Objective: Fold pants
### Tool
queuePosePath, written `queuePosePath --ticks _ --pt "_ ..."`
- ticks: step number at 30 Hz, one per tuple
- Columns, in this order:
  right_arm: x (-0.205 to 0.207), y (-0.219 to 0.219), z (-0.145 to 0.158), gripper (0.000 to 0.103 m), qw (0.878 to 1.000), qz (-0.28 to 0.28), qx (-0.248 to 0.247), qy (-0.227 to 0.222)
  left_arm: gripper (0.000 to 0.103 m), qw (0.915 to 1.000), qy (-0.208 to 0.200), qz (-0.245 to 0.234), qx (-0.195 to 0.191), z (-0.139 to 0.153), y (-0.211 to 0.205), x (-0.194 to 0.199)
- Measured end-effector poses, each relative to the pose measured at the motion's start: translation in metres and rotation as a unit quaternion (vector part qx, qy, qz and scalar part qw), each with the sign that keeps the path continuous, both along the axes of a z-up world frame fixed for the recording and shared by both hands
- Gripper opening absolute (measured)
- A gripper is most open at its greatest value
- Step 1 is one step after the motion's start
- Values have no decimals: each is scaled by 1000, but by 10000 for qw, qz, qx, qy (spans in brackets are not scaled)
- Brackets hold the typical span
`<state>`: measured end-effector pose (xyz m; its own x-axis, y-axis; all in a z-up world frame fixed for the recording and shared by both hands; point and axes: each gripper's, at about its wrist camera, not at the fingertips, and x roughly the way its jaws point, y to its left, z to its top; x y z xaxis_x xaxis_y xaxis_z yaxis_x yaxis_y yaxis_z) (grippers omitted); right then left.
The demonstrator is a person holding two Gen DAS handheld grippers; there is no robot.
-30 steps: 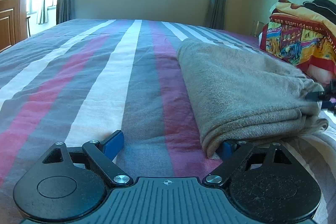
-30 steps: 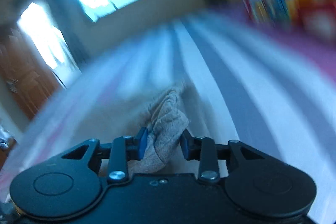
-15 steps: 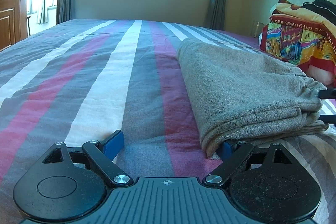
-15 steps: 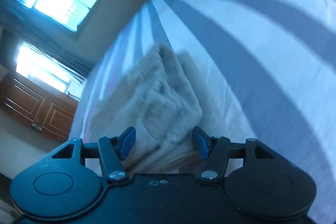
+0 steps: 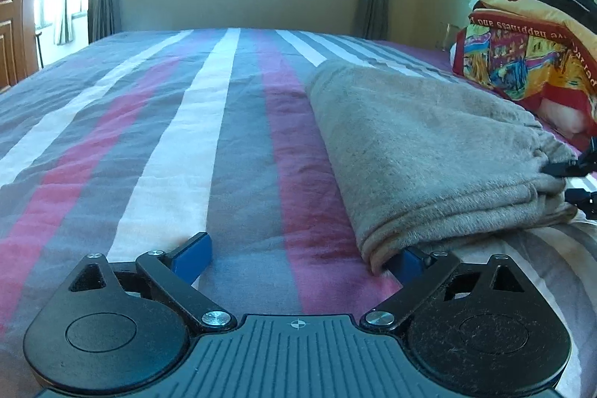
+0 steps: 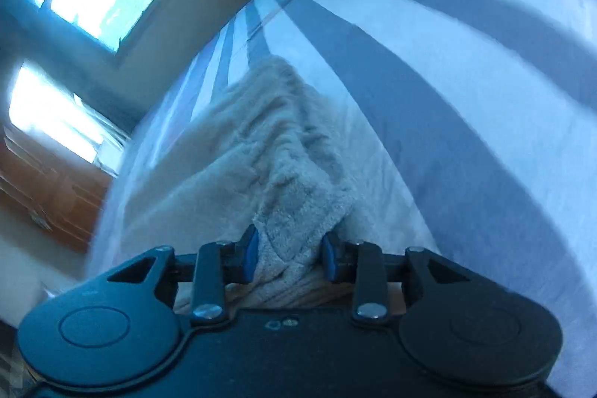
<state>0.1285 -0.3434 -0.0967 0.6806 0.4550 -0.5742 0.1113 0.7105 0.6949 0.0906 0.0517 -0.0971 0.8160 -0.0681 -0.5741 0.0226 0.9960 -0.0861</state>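
Pants: the beige fleece pants [image 5: 421, 152] lie folded into a thick stack on the striped bed [image 5: 168, 137], toward its right side, near the colourful blanket [image 5: 522, 62] heaped at the bed's right edge.
Left tongs: the left tongs [image 5: 298, 258] rest low on the bed at the stack's near corner, jaws spread wide and just opened a little further. Only bare sheet lies between them; the right-hand pad is tucked under the fold's edge and grips nothing.
Right tongs: the right tongs [image 6: 287, 258] have just closed again after briefly opening, and both pads now press on a bunched ridge of fleece at the gathered waistband end of the stack.
What changed: half a second ago the right jaws stood apart over the cloth; now they pinch it once more, and the view has tilted further.
Meaning for the task: this looks like a re-grip, a fresh hold at the waistband corner. With the left side released, the next fold or a tidying tug would probably be led from the right.
Risk: a one-sided pull may drag the layers askew.
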Motion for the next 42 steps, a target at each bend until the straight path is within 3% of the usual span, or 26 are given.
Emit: queuePosePath --ticks 5,7,9,12,14,17,19,22,26,29,33,36,42 --pt "-7 -15 21 60 9992 187 -172 -323 97 9967 -29 -546 -594 9 28 -19" --pt "-18 -33 33 66 9971 202 -314 -662 97 9916 -113 -665 -1106 18 42 -17" --pt "-13 -47 36 67 9963 336 -331 -718 96 9829 -139 -767 -1671 27 51 0" --pt "5 -58 28 68 9964 531 -259 -614 96 9590 220 -1030 -2630 26 58 43" --pt "17 -57 22 72 9956 720 -174 -567 95 9490 494 -1109 -2908 18 58 69" --pt "30 -55 11 75 9942 984 73 -427 71 9364 895 -1217 -3169 0 58 96" --pt "37 -55 4 75 9914 1210 343 -369 64 9238 1125 -1299 -3423 -17 59 108" --pt "51 -57 -7 73 9845 1547 772 -285 64 8935 1222 -1534 -4039 -37 65 123" --pt "73 -58 -17 68 9745 1904 1154 -268 61 8631 1335 -1846 -4508 -59 64 142" --pt "90 -54 -17 64 9671 2256 1147 -268 43 8611 1455 -1975 -4453 -67 53 156" --pt "103 -48 -14 55 9590 2599 1091 -300 30 8560 1365 -2079 -4533 -74 45 167" --pt "106 -49 -5 44 9537 2713 1247 -375 29 8504 1126 -2223 -4634 -61 47 166" --pt "145 -39 38 43 9360 3167 1300 -823 29 8521 586 -2354 -4638 -23 69 194"
